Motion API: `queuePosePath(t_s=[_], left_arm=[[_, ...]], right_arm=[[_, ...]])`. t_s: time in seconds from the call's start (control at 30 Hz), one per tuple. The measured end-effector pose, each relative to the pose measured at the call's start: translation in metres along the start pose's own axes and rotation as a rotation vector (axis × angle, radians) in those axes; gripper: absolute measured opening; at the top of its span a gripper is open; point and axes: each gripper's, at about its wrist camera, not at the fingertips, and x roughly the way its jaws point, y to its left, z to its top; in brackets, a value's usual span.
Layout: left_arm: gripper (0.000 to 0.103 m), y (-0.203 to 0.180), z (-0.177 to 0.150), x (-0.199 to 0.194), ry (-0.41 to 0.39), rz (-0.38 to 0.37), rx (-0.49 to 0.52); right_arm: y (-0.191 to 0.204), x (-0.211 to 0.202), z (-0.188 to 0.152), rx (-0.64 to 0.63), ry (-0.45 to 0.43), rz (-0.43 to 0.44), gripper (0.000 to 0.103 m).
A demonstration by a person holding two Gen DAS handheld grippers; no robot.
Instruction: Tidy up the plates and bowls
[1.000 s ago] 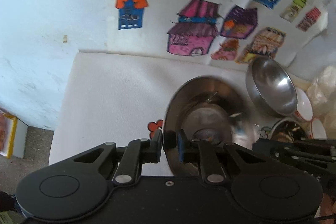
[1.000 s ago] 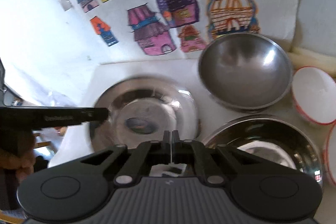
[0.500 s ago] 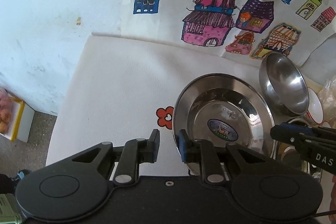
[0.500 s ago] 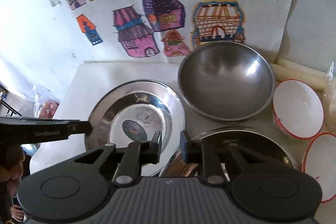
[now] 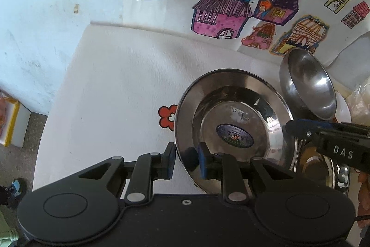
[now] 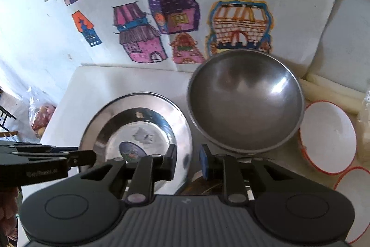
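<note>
On the white desk (image 5: 115,89), steel plate (image 5: 233,129) lies flat, its near-left rim between the left gripper (image 5: 185,160) fingers (image 5: 170,163), which are opening, pads clear of the metal. Right gripper (image 6: 187,160) straddles the plate's opposite rim in the right wrist view, fingers slightly parted, nothing clamped. Both hands equally near (plate is round, no long axis). Steel bowl (image 6: 245,103) sits just right of it, white bowl (image 6: 328,136) beyond.

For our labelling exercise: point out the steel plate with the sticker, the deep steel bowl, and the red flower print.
steel plate (image 5: 233,129), left wrist view, flat centre.
deep steel bowl (image 6: 245,103), right wrist view, inner wall.
red flower print (image 5: 167,117), left wrist view, petals.
</note>
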Motion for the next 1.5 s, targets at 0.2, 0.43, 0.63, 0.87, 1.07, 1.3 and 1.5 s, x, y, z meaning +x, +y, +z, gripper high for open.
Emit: queuePosePath(t_s=[0.2, 0.43, 0.63, 0.87, 1.07, 1.3, 1.5], left_arm=[[0.023, -0.002, 0.000, 0.000, -0.002, 0.004, -0.005], [0.023, 0.006, -0.001, -0.004, 0.004, 0.011, -0.028], [0.022, 0.017, -0.008, -0.016, -0.011, 0.011, -0.035], [0.022, 0.018, -0.018, -0.038, -0.037, -0.001, -0.038], [0.022, 0.000, -0.026, -0.052, -0.054, -0.022, -0.015], [0.022, -0.038, -0.035, -0.060, -0.054, -0.058, 0.051], [0.022, -0.076, -0.041, -0.049, -0.028, -0.092, 0.121]], right_arm=[[0.003, 0.009, -0.001, -0.009, 0.034, 0.028, 0.018], [0.002, 0.002, -0.001, 0.014, 0.022, 0.080, 0.013], [0.007, -0.008, -0.007, 0.022, 0.004, 0.129, 0.011], [0.008, -0.032, -0.017, 0.031, -0.032, 0.155, 0.011], [-0.007, -0.058, -0.028, 0.057, -0.060, 0.154, 0.011], [-0.040, -0.088, -0.046, 0.115, -0.092, 0.128, 0.011], [-0.075, -0.101, -0.063, 0.176, -0.095, 0.086, 0.011]])
